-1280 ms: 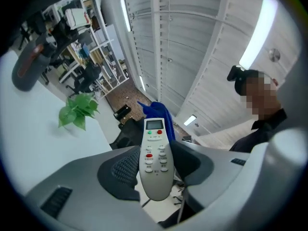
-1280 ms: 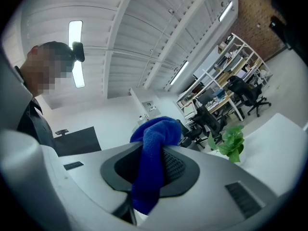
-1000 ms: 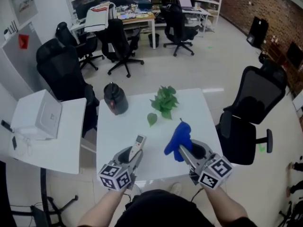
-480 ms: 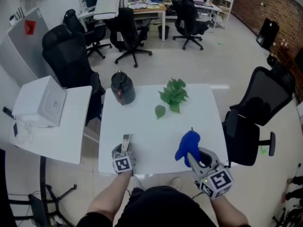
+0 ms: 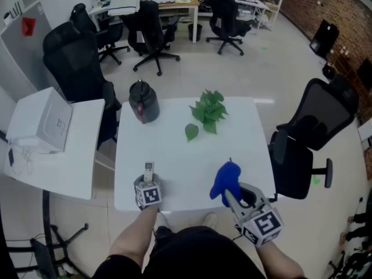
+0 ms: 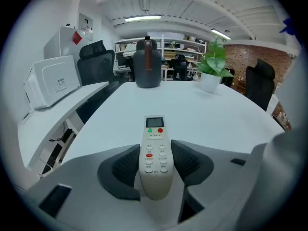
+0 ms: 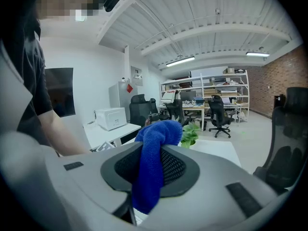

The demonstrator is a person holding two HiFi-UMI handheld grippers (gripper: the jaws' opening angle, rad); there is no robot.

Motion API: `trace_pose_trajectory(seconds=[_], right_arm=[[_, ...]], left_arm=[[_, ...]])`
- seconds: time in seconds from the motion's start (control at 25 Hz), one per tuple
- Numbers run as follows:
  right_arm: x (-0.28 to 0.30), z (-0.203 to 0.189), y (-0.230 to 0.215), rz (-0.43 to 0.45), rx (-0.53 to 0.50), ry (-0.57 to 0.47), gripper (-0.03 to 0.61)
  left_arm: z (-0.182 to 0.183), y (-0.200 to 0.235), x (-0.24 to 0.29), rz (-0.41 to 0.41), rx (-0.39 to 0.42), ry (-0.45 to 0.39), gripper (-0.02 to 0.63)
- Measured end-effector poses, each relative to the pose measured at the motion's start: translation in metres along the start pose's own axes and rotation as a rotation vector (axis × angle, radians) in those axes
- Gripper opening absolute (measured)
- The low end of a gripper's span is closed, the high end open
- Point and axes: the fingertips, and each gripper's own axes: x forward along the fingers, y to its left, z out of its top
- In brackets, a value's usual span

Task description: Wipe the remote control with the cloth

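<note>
No wording can be read. The remote control [image 6: 155,153] bears small button captions, too blurred to make out; the label on the white box [image 6: 53,83] is equally illegible.

We see a blue cloth [image 7: 153,158] of fluffy, rough terry pile at centre frame, a long white remote control [image 6: 155,158] of smooth, faintly glossy plastic lower centre, and a white square table top [image 6: 207,117], smooth and matt.
</note>
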Motion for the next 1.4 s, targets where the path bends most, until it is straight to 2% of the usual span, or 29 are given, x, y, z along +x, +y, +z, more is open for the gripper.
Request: trace_pose_trajectory(seconds=[0.12,0.2,0.28,0.44,0.56,0.84,1.0,1.16,1.4], right_arm=[[0.002,0.0,0.001,0.002,0.004,0.002,0.086],[0.003,0.0,0.001,0.004,0.007,0.001,0.086],[0.006,-0.001,0.001,0.007,0.012,0.0,0.086],[0.016,-0.006,-0.002,0.005,0.024,0.015,0.086],[0.028,-0.016,-0.006,-0.002,0.025,0.04,0.087],[0.079,-0.072,-0.028,-0.047,0.007,0.194,0.089],[0.117,-0.108,-0.034,-0.034,-0.03,0.281,0.092],[0.147,-0.144,-0.037,-0.001,-0.073,0.371,0.094],[0.176,-0.183,-0.043,0.014,-0.128,0.488,0.095]], left_arm=[[-0.001,-0.002,0.001,-0.003,0.002,0.01,0.207],[0.0,-0.002,-0.002,-0.006,0.009,0.011,0.248],[0.005,0.001,-0.01,-0.007,0.009,-0.007,0.262],[0.027,0.003,-0.039,-0.047,-0.028,-0.106,0.262],[0.05,-0.004,-0.069,-0.092,-0.021,-0.181,0.262],[0.087,-0.038,-0.135,-0.223,0.097,-0.283,0.262],[0.098,-0.063,-0.159,-0.301,0.197,-0.31,0.262],[0.093,-0.085,-0.168,-0.363,0.291,-0.297,0.262],[0.08,-0.104,-0.169,-0.416,0.332,-0.256,0.262]])
